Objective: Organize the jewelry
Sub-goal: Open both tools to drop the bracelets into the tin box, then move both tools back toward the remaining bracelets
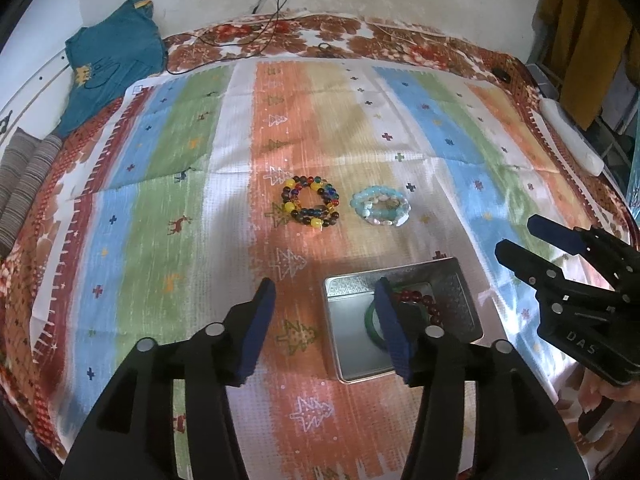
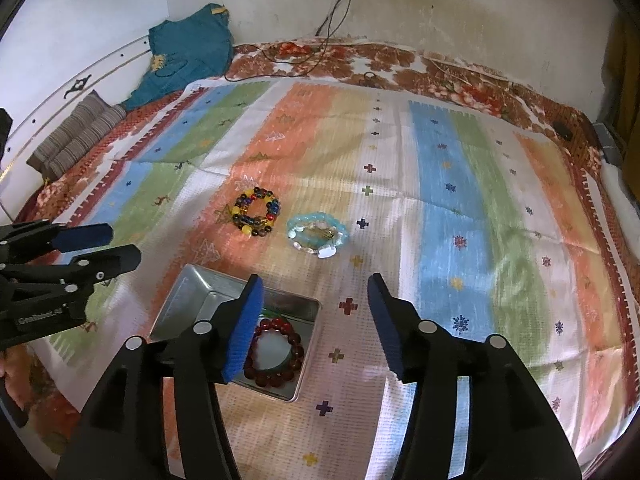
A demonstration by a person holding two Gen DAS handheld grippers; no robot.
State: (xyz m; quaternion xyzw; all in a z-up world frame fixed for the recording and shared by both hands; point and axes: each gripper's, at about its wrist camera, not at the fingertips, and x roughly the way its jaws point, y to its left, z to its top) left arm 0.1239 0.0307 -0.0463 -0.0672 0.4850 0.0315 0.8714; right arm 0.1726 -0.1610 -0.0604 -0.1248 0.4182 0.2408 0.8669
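A silver metal tin lies open on the striped cloth. Inside it are a dark red bead bracelet and a green bangle, partly hidden by fingers. A multicoloured bead bracelet and a pale blue and white bead bracelet lie side by side on the cloth beyond the tin. My left gripper is open and empty, near the tin's left side. My right gripper is open and empty, right of the tin.
The striped cloth covers a floral blanket. A teal garment and a striped cushion lie at the far left. Black cables run along the back wall. A white object lies at the right edge.
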